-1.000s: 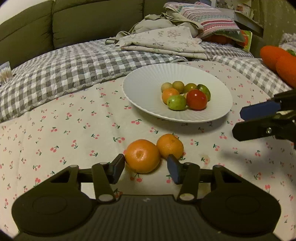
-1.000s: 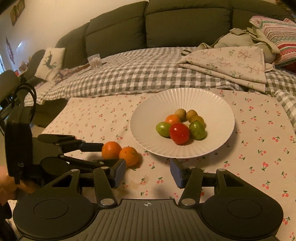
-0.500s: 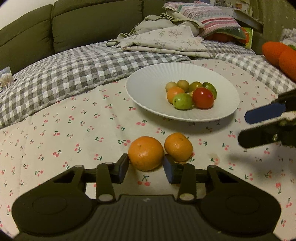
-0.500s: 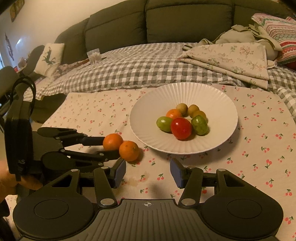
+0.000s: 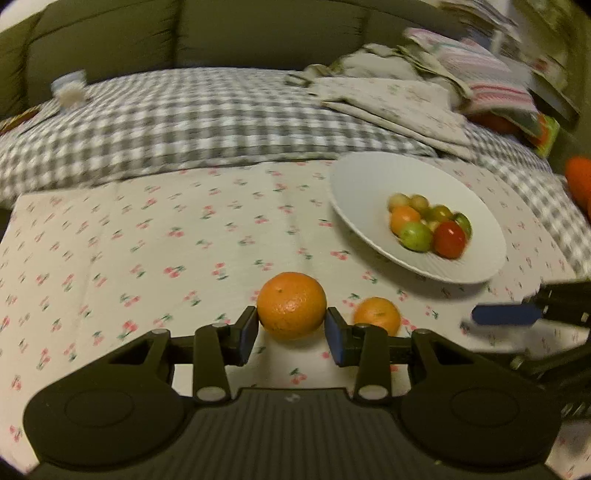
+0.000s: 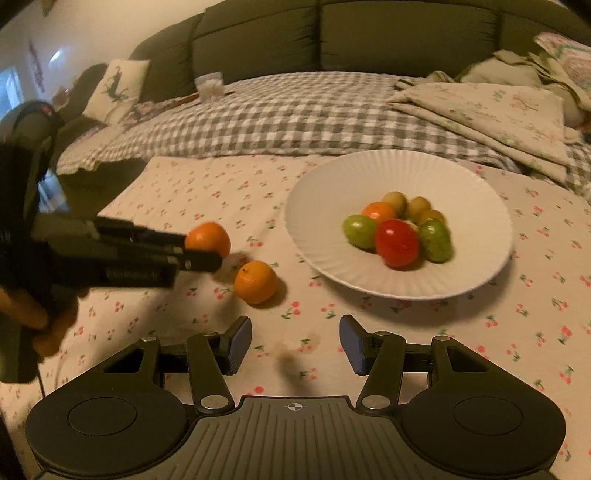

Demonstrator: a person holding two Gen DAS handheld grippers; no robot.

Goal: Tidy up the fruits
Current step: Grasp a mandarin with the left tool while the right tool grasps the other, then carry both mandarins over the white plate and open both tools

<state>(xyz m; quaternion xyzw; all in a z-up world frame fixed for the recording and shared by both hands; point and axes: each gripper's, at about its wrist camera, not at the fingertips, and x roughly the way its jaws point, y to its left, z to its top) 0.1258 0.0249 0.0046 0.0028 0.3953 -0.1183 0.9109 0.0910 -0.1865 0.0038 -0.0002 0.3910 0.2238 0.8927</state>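
Observation:
My left gripper is shut on a large orange and holds it just above the cherry-print cloth; the orange also shows in the right wrist view. A smaller orange lies on the cloth to its right, also seen in the right wrist view. A white ribbed plate further right holds several small fruits, red, green and orange; the plate shows too in the right wrist view. My right gripper is open and empty, low over the cloth in front of the plate.
A grey checked blanket and folded floral cloths lie behind the table on a dark green sofa. An orange plush object sits at the far right. A cushion is at the left.
My left gripper closed on the large orange and lifted it off the cloth, swinging left. The smaller orange stayed put. My right gripper stayed open and moved little.

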